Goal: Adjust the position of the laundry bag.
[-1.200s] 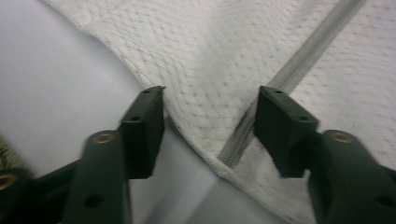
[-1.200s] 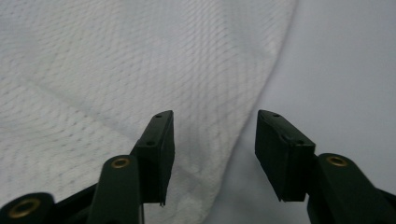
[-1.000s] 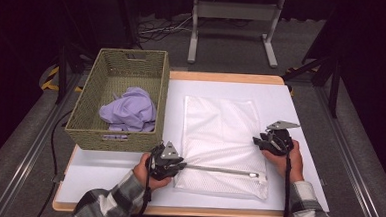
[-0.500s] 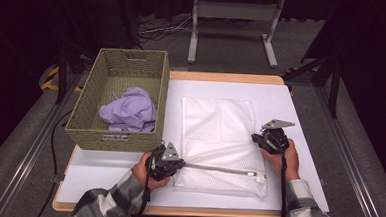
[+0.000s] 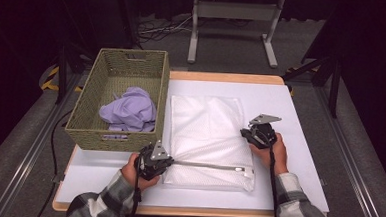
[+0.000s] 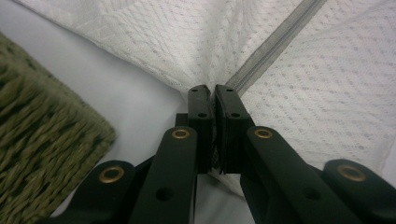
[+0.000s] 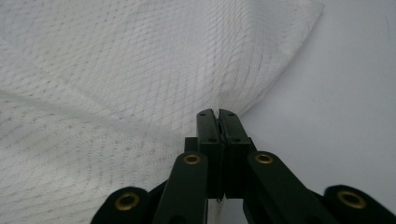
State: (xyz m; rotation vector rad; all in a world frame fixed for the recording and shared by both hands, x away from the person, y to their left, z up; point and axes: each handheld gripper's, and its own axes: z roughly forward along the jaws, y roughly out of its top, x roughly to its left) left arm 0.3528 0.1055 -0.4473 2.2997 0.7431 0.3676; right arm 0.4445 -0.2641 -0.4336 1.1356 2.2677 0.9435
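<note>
Left gripper pinched tight on the white mesh bag, right at the end of its grey zipper. Right gripper just squeezed together on the bag's other edge. Bag stretched flat on the white table between both. Green basket with purple cloth just past the left gripper.

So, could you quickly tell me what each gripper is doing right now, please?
Left gripper: closed on the white mesh bag, at its zipper end.
Right gripper: closed, pinching the bag's right edge.
</note>
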